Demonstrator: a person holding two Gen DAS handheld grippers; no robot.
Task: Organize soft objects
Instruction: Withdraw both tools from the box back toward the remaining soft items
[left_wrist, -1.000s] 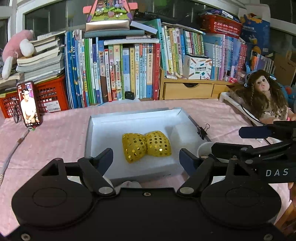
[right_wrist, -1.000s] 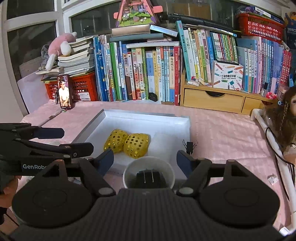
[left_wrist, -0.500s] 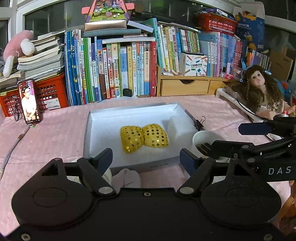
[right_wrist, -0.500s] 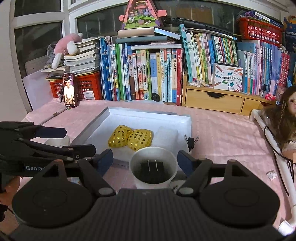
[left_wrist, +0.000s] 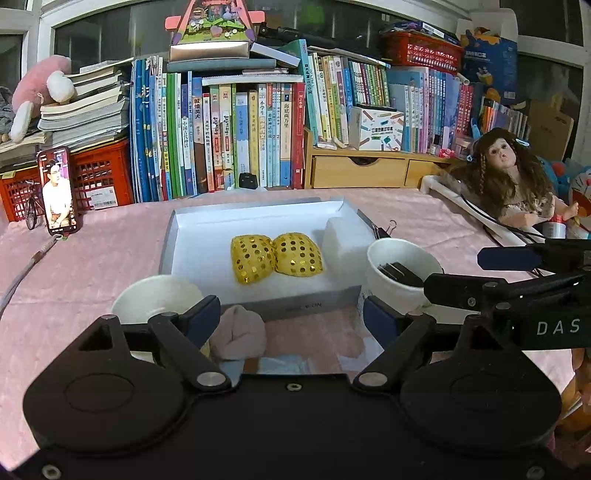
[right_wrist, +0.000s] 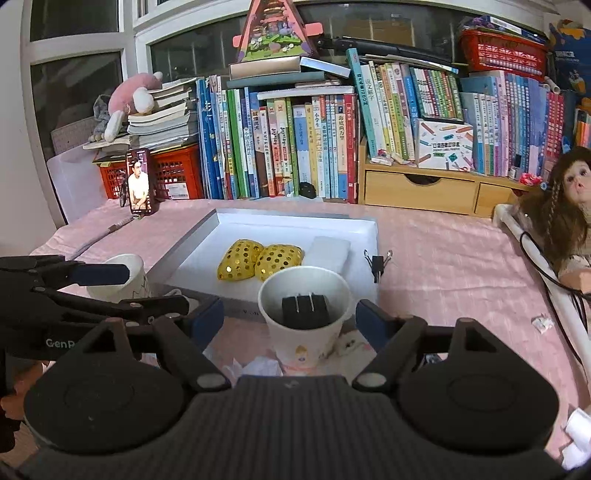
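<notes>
Fingers (left_wrist: 201, 319) of both the left gripper (left_wrist: 291, 319) and right gripper (right_wrist: 290, 319) spread wide, holding nothing; pink cloth ball (left_wrist: 242, 332) lies on tabletop (left_wrist: 92, 258) between left fingers, likely next pick, destined beside gold sequined pads (left_wrist: 277, 254) in white tray (left_wrist: 295, 306).

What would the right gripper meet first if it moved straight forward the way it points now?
Most likely the white paper cup, which stands between the open jaws of the right gripper, directly ahead. Behind it lies the white box. Depth is hard to judge.
</notes>
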